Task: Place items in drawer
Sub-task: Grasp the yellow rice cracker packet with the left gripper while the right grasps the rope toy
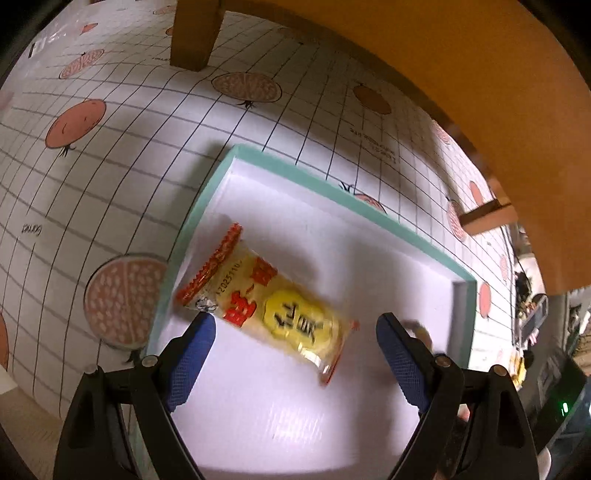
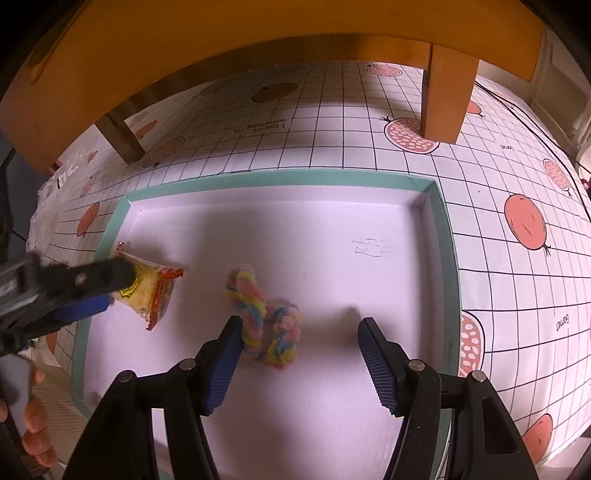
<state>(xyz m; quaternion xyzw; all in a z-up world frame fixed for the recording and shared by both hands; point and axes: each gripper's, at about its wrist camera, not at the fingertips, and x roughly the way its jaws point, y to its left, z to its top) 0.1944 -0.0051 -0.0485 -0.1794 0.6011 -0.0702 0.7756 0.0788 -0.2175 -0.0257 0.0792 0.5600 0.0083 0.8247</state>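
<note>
A shallow white drawer with a teal rim [image 1: 295,173] [image 2: 280,179] lies on a grid-patterned cloth. In it lies a yellow and red snack packet [image 1: 273,306] [image 2: 153,295], flat, near the left wall. My left gripper [image 1: 295,328] is open just above it, with the packet's near edge between the blue pads. In the right wrist view a pastel braided rope toy [image 2: 266,317] rests on the drawer floor. My right gripper [image 2: 299,332] is open around it, and the left pad [image 2: 225,365] touches or nearly touches the toy. The left gripper [image 2: 66,291] shows at the left edge there.
A wooden table or stool stands over the cloth, with legs [image 1: 195,33] [image 2: 447,96] beyond the drawer. The cloth [image 2: 517,295] has fruit prints. A hand [image 2: 33,435] holds the left tool at lower left. Clutter [image 1: 532,317] sits at the far right.
</note>
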